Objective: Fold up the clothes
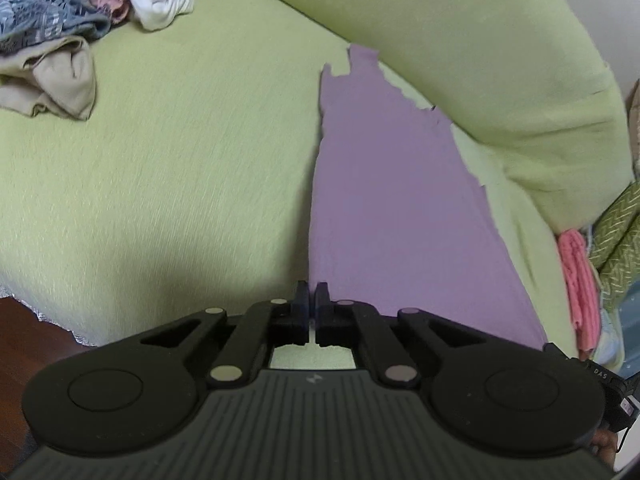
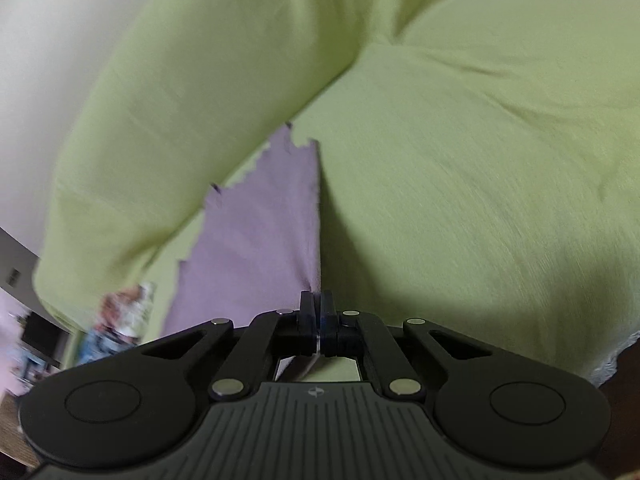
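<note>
2 grippers (jaws closed) pinch smooth purple cloth (image 1: 384,200).

Home living room, green-covered sofa (image 1: 180,168), heap of unfolded laundry (image 1: 60,20), dark wooden floor (image 1: 24,332)

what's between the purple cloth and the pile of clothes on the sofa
Only bare green sofa cover lies between the purple cloth and the pile of clothes, as the left wrist view shows.
</note>
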A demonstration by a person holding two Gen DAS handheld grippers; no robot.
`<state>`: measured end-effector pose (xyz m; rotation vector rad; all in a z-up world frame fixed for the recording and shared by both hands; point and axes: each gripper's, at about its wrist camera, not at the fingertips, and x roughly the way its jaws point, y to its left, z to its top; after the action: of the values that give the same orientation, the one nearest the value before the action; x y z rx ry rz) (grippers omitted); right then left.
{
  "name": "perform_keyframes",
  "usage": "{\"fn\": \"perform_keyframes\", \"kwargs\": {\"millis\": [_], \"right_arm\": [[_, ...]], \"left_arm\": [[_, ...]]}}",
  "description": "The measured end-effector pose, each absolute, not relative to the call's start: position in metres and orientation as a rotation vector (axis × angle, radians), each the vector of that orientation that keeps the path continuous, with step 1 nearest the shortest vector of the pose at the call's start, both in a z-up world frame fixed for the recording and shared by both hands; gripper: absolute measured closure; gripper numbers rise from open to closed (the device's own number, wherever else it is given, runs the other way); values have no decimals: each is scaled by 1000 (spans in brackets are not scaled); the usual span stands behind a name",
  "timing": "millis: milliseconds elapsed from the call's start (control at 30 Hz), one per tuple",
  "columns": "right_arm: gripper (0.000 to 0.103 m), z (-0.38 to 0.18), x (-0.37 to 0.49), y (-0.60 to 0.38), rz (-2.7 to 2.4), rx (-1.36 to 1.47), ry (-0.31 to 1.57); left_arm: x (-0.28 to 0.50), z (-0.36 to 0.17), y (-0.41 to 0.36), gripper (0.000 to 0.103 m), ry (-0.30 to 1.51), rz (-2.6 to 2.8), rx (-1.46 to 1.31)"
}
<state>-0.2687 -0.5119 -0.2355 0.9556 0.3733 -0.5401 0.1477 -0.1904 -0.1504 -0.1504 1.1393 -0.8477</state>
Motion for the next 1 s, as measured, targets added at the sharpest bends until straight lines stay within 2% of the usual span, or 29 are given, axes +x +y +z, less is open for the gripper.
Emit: {"fn": "perform_keyframes", "kwargs": {"millis": [67,133,167,200,233,267,300,333,400,500,600,633,667,700,733,1000], "right_arm": [[101,-232,-269,-515,-535,963,367],[101,-246,-263,-520,-564,980,401],[97,-256,-261,-523,-577,999,419],[91,-265,-260,-525,-588,1027,431],[90,-274,-261,-526,-601,1057,436],[86,-281,-263,-525,-611,1077,432],[78,-285,-267,-524,-617,1092,422],[75,-288,-270,-523,-617,1108,409],[71,-290,-276,-523,-607,1133,376],[69,-289,-274,-527,-601,1143,372],[70,-290,-266,-527,-579,1136,390],[71,-290,-263,-526,-571,1125,396],[73,-290,-259,-525,-566,1106,407],[92,-289,-255,-525,-565,1083,423],[100,-288,-250,-524,-561,1061,447],[101,-245,-272,-519,-533,1061,378]], "left_arm": [[149,-152,-197,103,1145,-846,-142],[152,-166,-202,97,1201,-826,-159],[154,-173,-203,90,1232,-811,-174],[155,-181,-204,87,1261,-796,-188],[155,-186,-204,85,1269,-777,-192],[155,-191,-203,85,1277,-759,-196],[154,-193,-200,85,1272,-759,-212],[154,-194,-198,84,1271,-761,-231],[156,-194,-197,83,1275,-761,-250],[160,-195,-197,84,1270,-759,-261],[161,-194,-200,88,1265,-762,-246],[161,-194,-201,98,1265,-763,-239],[161,-195,-201,103,1274,-762,-236],[162,-196,-201,103,1281,-759,-233],[163,-196,-200,103,1280,-756,-229],[153,-152,-195,103,1148,-819,-73]]}}
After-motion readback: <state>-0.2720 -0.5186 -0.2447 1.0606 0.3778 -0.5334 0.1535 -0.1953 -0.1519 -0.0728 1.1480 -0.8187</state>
